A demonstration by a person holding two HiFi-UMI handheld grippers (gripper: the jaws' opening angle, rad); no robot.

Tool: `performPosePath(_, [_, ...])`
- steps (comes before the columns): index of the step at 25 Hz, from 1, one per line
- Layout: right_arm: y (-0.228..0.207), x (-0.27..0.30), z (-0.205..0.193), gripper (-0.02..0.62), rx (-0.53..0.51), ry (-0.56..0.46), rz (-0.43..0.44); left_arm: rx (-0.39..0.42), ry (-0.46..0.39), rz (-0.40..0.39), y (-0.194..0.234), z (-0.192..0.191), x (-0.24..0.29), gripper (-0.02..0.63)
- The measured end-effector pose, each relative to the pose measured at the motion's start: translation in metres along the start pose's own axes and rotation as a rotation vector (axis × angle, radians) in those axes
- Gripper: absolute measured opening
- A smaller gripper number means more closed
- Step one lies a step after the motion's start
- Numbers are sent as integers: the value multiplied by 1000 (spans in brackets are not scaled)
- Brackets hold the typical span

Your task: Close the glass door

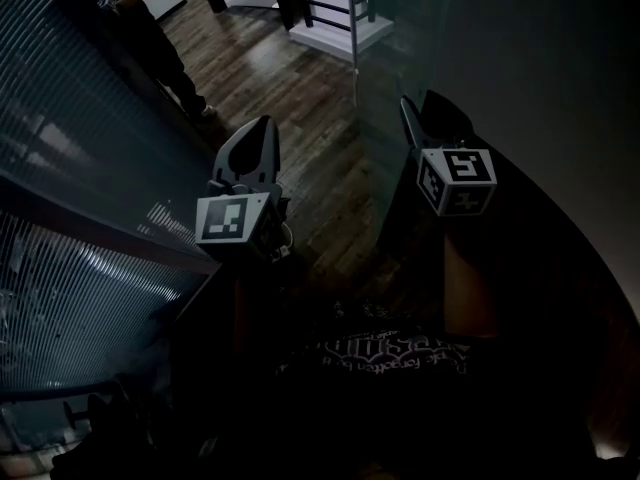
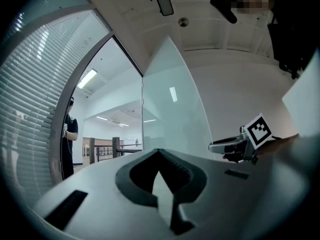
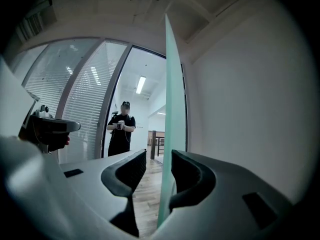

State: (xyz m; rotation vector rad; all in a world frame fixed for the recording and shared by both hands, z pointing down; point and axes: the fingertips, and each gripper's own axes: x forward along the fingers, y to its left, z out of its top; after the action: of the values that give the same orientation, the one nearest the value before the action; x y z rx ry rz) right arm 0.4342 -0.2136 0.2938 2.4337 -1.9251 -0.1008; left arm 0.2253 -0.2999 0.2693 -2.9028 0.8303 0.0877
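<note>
Glass door [image 3: 173, 84] inside right gripper [image 3: 159, 156]

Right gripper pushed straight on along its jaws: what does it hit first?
The glass door, edge-on: it already stands between the right gripper's parted jaws, seemingly untouched. Going on would likely seat the edge deeper; depth is unclear.

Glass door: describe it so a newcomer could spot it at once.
From the plain white wall on the right of the right gripper view, look just left: the glass door stands edge-on, a tall pale-green strip running down between the open jaws of the right hand-held gripper. The panels further left are slatted; it is smooth.
</note>
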Motion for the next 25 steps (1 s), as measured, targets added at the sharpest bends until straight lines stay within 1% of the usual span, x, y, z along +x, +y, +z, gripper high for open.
performPosePath(5, [4,9,-3,143,11,5,26,-4,-1,64,11,-2,-3,2])
performPosePath(8, [8,14,-6,143,7,6,37,3,10,84,14,-5,-4,2])
performPosePath(12, [14,22,-13,143,13,-5,48,14,3,113,21,-7,-4,2])
performPosePath(18, [64,27,-2,143,4,-7,76,19,2,162,57,0,-41,2])
performPosePath(25, [90,44,-1,143,-21,-20,162,36,11,204,70,0,-50,2])
